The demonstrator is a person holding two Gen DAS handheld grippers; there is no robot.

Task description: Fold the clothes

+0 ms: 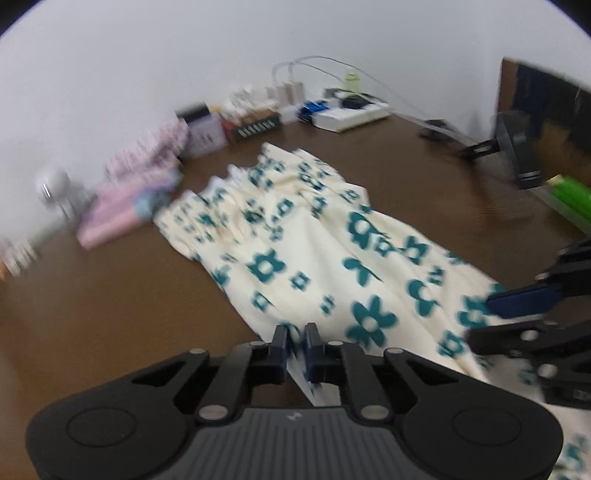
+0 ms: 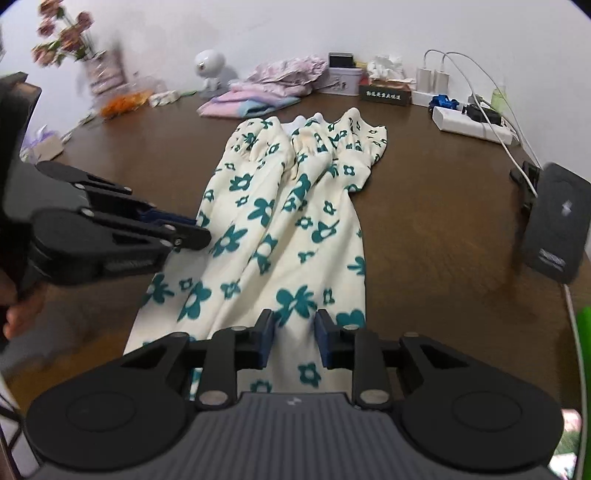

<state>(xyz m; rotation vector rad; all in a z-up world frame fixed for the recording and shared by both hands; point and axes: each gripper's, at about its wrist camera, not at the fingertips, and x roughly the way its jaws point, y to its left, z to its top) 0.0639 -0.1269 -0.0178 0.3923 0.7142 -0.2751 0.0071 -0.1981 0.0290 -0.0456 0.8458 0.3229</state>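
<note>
A dark brown wooden surface (image 2: 424,206) stretches ahead of the jaws to a plain white wall (image 2: 295,26). Along the wall stand a white power strip (image 2: 469,123) with chargers ahead and right, folded pink clothes (image 2: 251,99) ahead, and a vase of pink flowers (image 2: 70,40) far left. Light is soft and even.

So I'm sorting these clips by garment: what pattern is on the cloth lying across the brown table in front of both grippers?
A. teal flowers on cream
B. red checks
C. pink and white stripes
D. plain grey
A: the garment spread over the table is cream with teal flower shapes printed all over it, as both wrist views show.
</note>
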